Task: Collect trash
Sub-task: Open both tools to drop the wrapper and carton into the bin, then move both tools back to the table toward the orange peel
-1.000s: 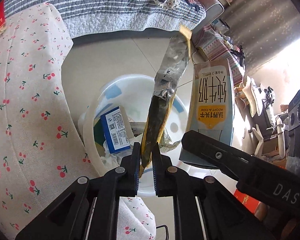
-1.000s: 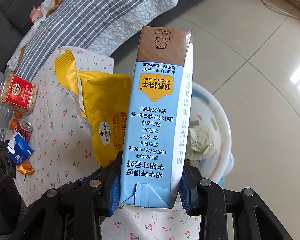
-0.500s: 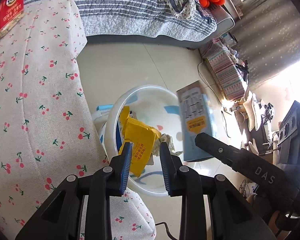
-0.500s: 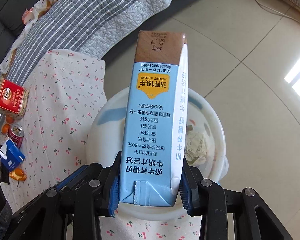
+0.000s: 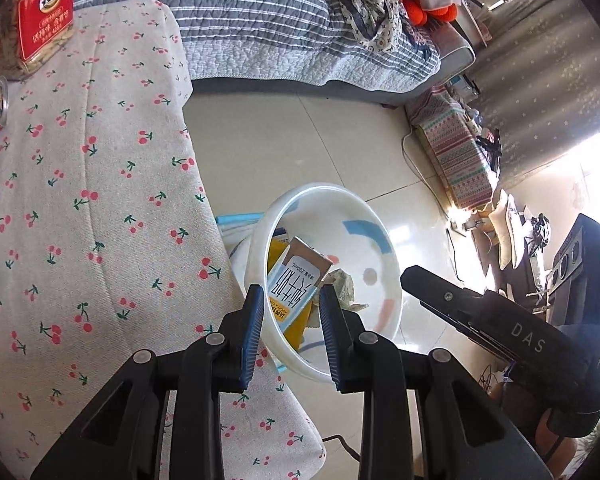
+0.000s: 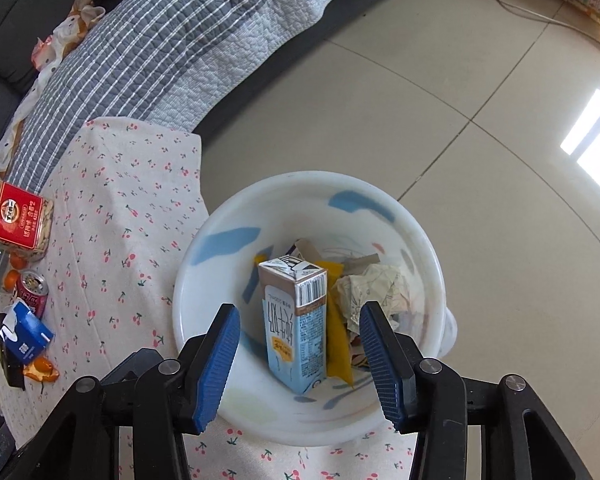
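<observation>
Standing at the table's [image 6: 112, 216] left edge are a jar [image 6: 16, 222] and can [image 6: 32, 288]. Off its right edge, the bin [image 6: 380, 192] holds the carton [image 6: 296, 320], upright among wrappers. Left gripper [image 5: 292, 336] hovers empty, jaws apart; right gripper [image 6: 300, 360] jaws are opening, empty above it.

**Cherry-print surface beside tiled floor**

The cloth-covered surface [image 6: 112, 216] carries a red-labelled nut jar [image 6: 16, 222], a red can [image 6: 32, 290] and a blue carton [image 6: 28, 332] along its far-left edge. A white bin [image 6: 428, 248] stands on the floor [image 6: 440, 100] beside the surface's near corner.
</observation>
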